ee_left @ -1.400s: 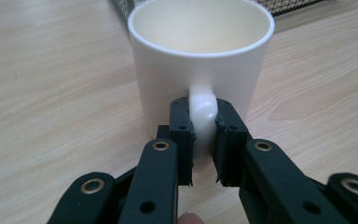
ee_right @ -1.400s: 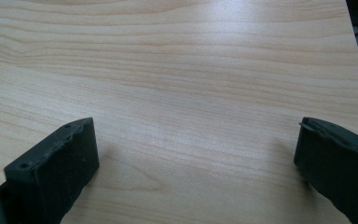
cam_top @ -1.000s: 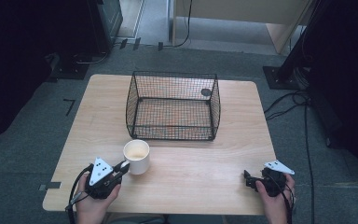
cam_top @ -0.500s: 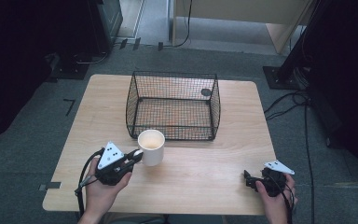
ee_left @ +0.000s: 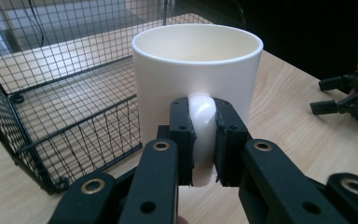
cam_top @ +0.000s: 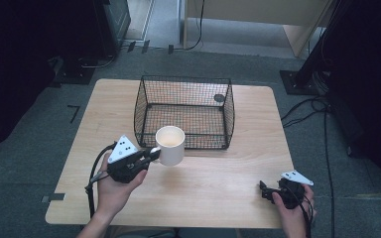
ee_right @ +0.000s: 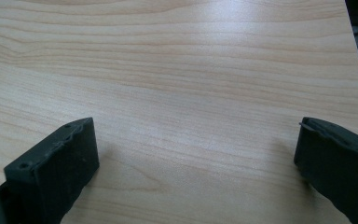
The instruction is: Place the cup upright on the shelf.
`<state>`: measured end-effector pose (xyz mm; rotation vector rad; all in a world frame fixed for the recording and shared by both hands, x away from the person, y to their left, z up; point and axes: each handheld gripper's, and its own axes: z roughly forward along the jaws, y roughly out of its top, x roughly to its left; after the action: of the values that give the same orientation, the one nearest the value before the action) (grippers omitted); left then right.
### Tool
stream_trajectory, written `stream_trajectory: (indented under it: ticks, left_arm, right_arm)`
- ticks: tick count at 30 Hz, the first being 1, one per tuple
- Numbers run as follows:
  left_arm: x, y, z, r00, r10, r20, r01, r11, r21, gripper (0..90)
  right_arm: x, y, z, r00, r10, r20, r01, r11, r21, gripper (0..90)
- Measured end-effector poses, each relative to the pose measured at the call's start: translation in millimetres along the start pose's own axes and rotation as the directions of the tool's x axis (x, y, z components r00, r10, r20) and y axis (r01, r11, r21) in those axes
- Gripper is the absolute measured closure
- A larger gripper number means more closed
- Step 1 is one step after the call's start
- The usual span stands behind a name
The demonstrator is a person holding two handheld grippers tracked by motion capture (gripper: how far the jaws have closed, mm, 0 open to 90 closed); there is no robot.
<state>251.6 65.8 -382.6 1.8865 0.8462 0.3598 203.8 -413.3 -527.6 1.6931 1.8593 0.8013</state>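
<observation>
Left gripper (ee_left: 204, 140) clamped on mug (ee_left: 196, 70) handle — mug upright beside basket (cam_top: 188, 106); right gripper (ee_right: 196, 154) spread, low over table (ee_right: 191, 70).

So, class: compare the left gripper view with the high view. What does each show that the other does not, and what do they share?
Left gripper view alone: the jaws of the left gripper clamped on both sides of the mug's handle.
High view alone: the whole table, the floor and cables round it, and the person's forearm behind the left gripper.
Both: the white mug, the black wire basket beyond it, and the right gripper near the table's edge.
</observation>
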Motion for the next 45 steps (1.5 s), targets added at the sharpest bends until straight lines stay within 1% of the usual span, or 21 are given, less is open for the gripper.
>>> stream_trajectory:
  ticks: [4,6,7,9,10,16,19,22,24,26,28,29,30,31,33,37,39,40,42,44,45]
  left_arm:
    - [2.1,9.7,5.3,0.9999,-0.01,0.009,0.01,0.9999,-0.013,81.1]
    - [4.3,14.7,7.2,0.9995,-0.021,0.022,0.021,0.9996,-0.02,81.1]
    - [4.3,14.7,7.2,0.9995,-0.021,0.022,0.021,0.9996,-0.02,81.1]
    - [7.9,21.7,9.3,0.9988,-0.037,0.033,0.038,0.9989,-0.028,81.1]
    - [8.6,24.1,9.8,0.9987,-0.037,0.034,0.038,0.9988,-0.03,81.1]
    - [10.8,40.2,12.1,0.9994,-0.028,0.02,0.029,0.9983,-0.051,81.1]
    - [13.1,47.1,15.1,0.9995,-0.031,0.011,0.032,0.9977,-0.06,81.1]
    - [17.0,51.1,21.8,0.9993,-0.037,-0.007,0.037,0.9971,-0.067,81.1]
    - [18.8,51.9,24.6,0.9991,-0.041,-0.011,0.04,0.9971,-0.065,81.1]
    - [24.7,52.9,35.5,0.9979,-0.059,-0.024,0.058,0.9966,-0.059,81.1]
    - [28.5,53.3,43.6,0.997,-0.069,-0.035,0.067,0.9963,-0.053,81.1]
    - [28.5,53.3,43.6,0.997,-0.069,-0.035,0.067,0.9963,-0.053,81.1]
    - [30.7,53.4,47.4,0.9963,-0.075,-0.042,0.073,0.9959,-0.053,81.1]
    - [35.2,53.0,55.7,0.9942,-0.089,-0.06,0.085,0.9949,-0.054,81.1]
    - [39.8,52.0,64.1,0.9912,-0.105,-0.081,0.1,0.9934,-0.055,81.1]
    - [46.7,50.7,79.6,0.9848,-0.118,-0.127,0.112,0.9923,-0.052,81.1]
    - [49.4,50.5,86.2,0.9821,-0.127,-0.14,0.121,0.9914,-0.049,81.1]
    - [49.4,50.5,86.2,0.9821,-0.127,-0.14,0.121,0.9914,-0.049,81.1]
    - [51.2,50.6,95.5,0.9802,-0.126,-0.152,0.123,0.9919,-0.034,81.1]
    - [51.9,50.4,98.6,0.979,-0.126,-0.16,0.123,0.992,-0.03,81.0]
    - [52.8,50.0,104.6,0.9756,-0.12,-0.184,0.119,0.9928,-0.019,81.1]
  right_arm:
    - [0.0,0.0,0.0,1.0,0.0,0.0,0.0,1.0,0.0,0.0]
    - [0.0,0.0,0.0,1.0,0.001,0.0,-0.001,1.0,0.0,0.0]
    - [0.1,0.0,0.0,1.0,0.001,0.0,-0.001,1.0,0.0,0.0]
    - [0.1,0.0,0.0,1.0,0.001,0.0,-0.001,1.0,0.0,0.0]
    - [0.1,0.0,0.0,1.0,0.002,0.0,-0.002,1.0,0.0,0.0]
    - [0.1,0.0,0.0,1.0,0.002,0.0,-0.002,1.0,-0.001,0.0]
    - [0.1,0.0,0.1,1.0,0.002,-0.001,-0.002,1.0,-0.001,0.0]
    - [0.1,0.0,0.0,1.0,0.002,0.0,-0.002,1.0,-0.001,0.0]
    - [0.1,0.0,0.1,1.0,0.002,0.0,-0.002,1.0,-0.001,0.0]
    - [0.1,0.0,0.1,1.0,0.002,0.0,-0.002,1.0,-0.001,0.0]
    - [0.1,0.0,0.1,1.0,0.002,0.0,-0.002,1.0,-0.001,0.0]
    - [0.1,0.0,0.1,1.0,0.002,0.0,-0.002,1.0,-0.001,0.0]
    - [0.1,0.0,0.1,1.0,0.002,0.0,-0.002,1.0,-0.001,0.0]
    - [0.1,0.0,0.1,1.0,0.002,-0.001,-0.002,1.0,-0.001,0.0]
    - [0.1,0.0,0.0,1.0,0.002,0.0,-0.002,1.0,-0.001,0.0]
    - [0.1,0.0,0.0,1.0,0.001,-0.001,-0.001,1.0,-0.001,0.0]
    - [0.0,0.0,0.0,1.0,0.001,-0.001,-0.001,1.0,0.0,0.0]
    - [0.0,0.0,0.0,1.0,0.001,-0.001,-0.001,1.0,0.0,0.0]
    - [0.0,0.0,0.0,1.0,0.001,-0.001,-0.001,1.0,-0.001,0.0]
    - [0.1,0.0,0.0,1.0,0.001,-0.001,-0.001,1.0,-0.001,0.0]
    - [0.0,0.0,0.0,1.0,0.001,-0.001,-0.001,1.0,-0.001,0.0]
